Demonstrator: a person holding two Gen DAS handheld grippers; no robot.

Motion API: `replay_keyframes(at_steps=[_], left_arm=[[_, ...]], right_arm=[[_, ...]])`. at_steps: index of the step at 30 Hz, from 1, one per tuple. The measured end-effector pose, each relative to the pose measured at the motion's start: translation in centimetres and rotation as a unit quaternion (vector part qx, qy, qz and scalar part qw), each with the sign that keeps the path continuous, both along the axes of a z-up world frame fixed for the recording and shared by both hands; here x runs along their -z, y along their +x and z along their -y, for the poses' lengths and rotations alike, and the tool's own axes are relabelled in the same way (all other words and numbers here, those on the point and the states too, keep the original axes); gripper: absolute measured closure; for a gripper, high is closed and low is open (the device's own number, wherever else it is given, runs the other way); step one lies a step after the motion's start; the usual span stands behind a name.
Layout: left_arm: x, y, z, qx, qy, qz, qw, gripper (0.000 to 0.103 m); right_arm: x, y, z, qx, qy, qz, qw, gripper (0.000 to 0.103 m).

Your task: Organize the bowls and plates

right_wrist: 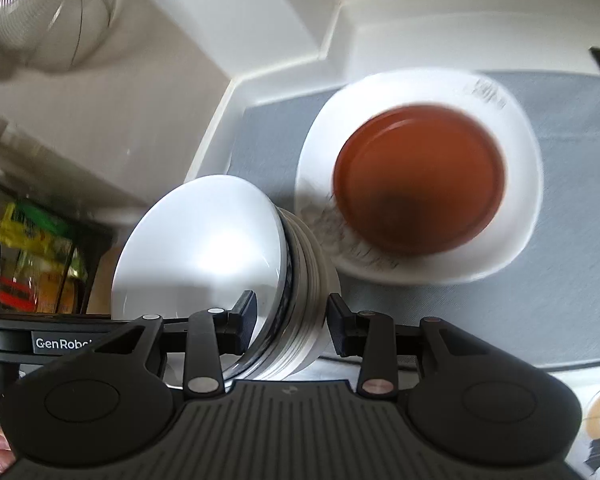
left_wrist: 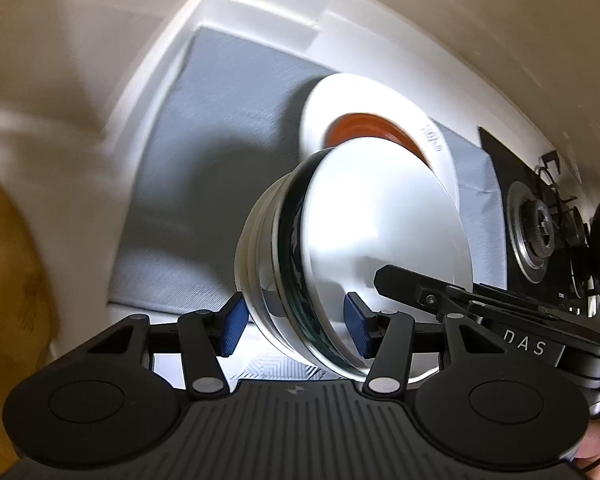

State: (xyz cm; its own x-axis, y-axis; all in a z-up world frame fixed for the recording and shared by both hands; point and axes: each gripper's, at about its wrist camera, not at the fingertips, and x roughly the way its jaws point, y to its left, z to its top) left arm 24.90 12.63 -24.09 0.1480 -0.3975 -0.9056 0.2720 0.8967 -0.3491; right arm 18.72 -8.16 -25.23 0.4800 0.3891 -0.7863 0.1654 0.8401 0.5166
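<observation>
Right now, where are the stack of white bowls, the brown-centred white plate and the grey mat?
stack of white bowls (right_wrist: 204, 248), right wrist view, inside of top bowl.
brown-centred white plate (right_wrist: 420, 178), right wrist view, brown centre.
grey mat (left_wrist: 216, 128), left wrist view, bare cloth.

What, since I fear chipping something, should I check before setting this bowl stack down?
1. Left gripper holds the tilted stack of white bowls: cannot tell; its fingers straddle the wall, contact unclear.
2. Right gripper holds it: cannot tell, same reason.
3. Stack level: not ok, rim faces sideways.
4. Bare grey mat beside the white plate: ok.
5. Stack clear of the plate's edge: cannot tell.
6. Brown round dish seated on the plate: ok.
</observation>
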Motion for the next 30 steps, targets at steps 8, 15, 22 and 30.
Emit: replay_keyframes(at_steps=[8,15,22,30], left_arm=[[-1.9,2.0,4.9,0.039,-0.005,0.017,0.9991,0.048],[-2.6,4.9,9.5,0.073,-0.010,0.029,0.9969,0.048],[-0.4,6.8,11.3,0.071,-0.021,0.012,0.9972,0.048],[2.2,7.6,11.4,0.054,-0.008,0.001,0.9985,0.049]], right_arm=[[-2.0,1.0,5.1,0.037,-0.008,0.025,0.999,0.061],[-2.5,2.8,9.9,0.075,-0.010,0.040,0.996,0.061],[-0.6,4.5,12.4,0.082,-0.017,0.042,0.996,0.061],[2.6,5.6,11.8,0.070,-0.007,0.022,0.997,0.061]])
